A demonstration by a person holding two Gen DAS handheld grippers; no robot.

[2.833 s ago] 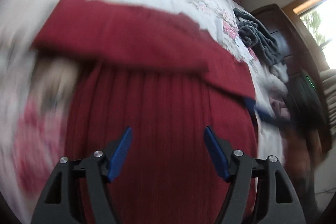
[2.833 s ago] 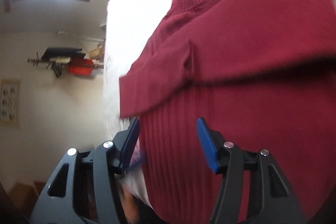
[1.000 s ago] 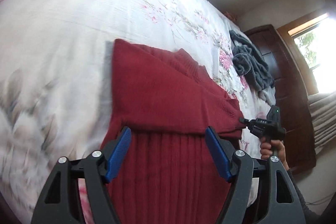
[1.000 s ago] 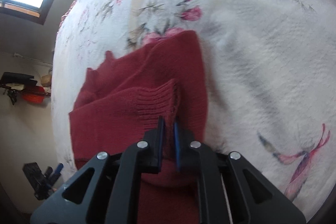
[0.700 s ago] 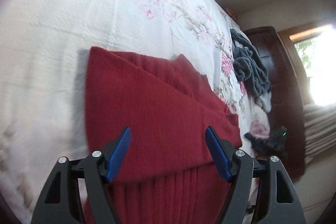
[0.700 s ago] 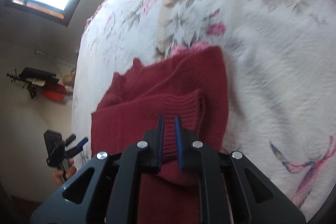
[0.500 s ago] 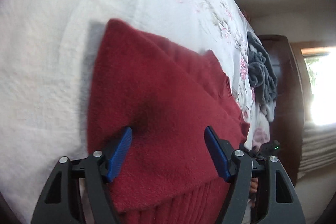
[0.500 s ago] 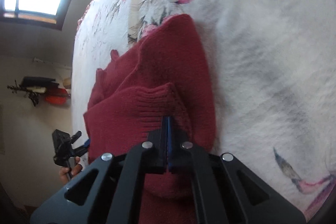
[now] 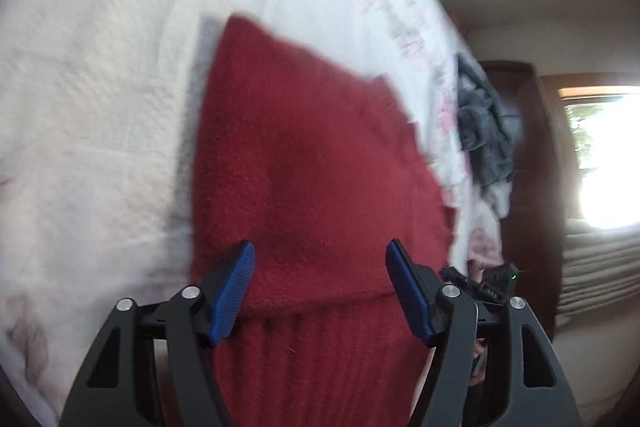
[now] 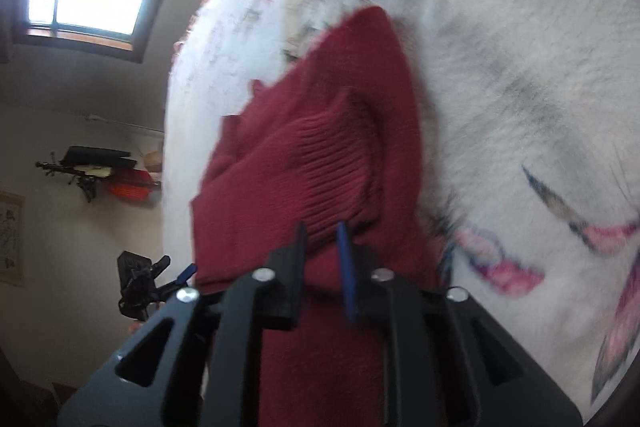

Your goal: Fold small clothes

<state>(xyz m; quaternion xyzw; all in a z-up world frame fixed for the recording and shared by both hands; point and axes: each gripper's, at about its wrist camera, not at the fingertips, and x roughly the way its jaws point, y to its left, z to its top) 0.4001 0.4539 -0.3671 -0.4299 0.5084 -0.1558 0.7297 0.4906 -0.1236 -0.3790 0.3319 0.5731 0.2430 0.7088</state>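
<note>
Fingers: right gripper (image 10: pixel 322 247) parted slightly since clamping sweater (image 10: pixel 320 155); left gripper (image 9: pixel 320 291) still wide.

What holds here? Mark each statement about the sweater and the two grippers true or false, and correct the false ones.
1. The left gripper is open above the red sweater. True.
2. The right gripper is spread as wide as the left one. False: its fingers stand close together with the sweater's ribbed cuff between them.
3. The sweater lies on a floral bedspread. True.
4. The sweater is blue. False: it is dark red.
5. A heap of grey clothes lies on the bed beyond the sweater. True.
</note>
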